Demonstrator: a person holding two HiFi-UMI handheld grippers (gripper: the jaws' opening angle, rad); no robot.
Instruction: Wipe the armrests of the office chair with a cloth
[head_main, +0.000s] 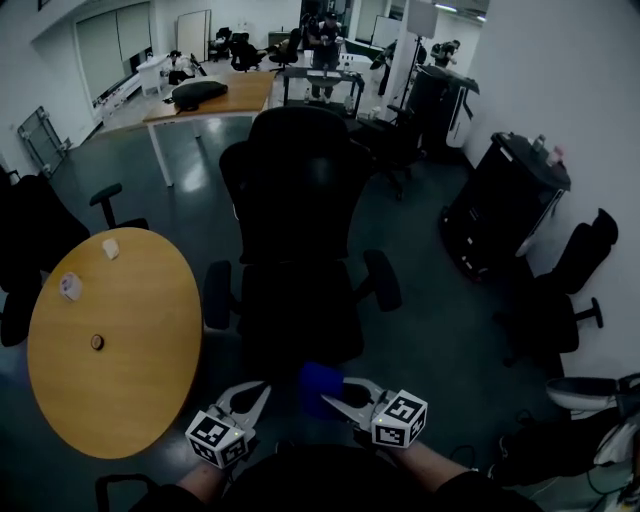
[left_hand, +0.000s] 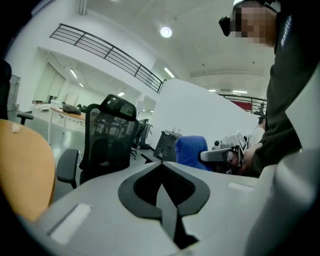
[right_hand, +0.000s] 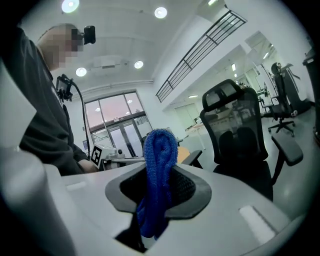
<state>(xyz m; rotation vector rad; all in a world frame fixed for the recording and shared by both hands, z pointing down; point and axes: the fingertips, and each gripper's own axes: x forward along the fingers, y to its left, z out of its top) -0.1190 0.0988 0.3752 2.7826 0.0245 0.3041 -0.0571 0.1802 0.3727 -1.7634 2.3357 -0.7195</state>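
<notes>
Dark glossy floor (head_main: 440, 330). Round wooden table (head_main: 130, 390) at 8 o'clock in the head view, with a few small items on top. Rectangular wooden desk (head_main: 245, 100) at 11 o'clock, dark bag (head_main: 198, 93) on it. White wall (head_main: 560, 90) from 1 to 3 o'clock, black cabinet (head_main: 505, 205) against it at 2 o'clock. Spare black chair (head_main: 565, 290) at 3 o'clock, another (head_main: 30, 240) at 9 o'clock. White ceiling with round recessed lights (left_hand: 166, 32), black upper-level railing (left_hand: 107, 52), glass doors (right_hand: 117, 127) at the far end.
</notes>
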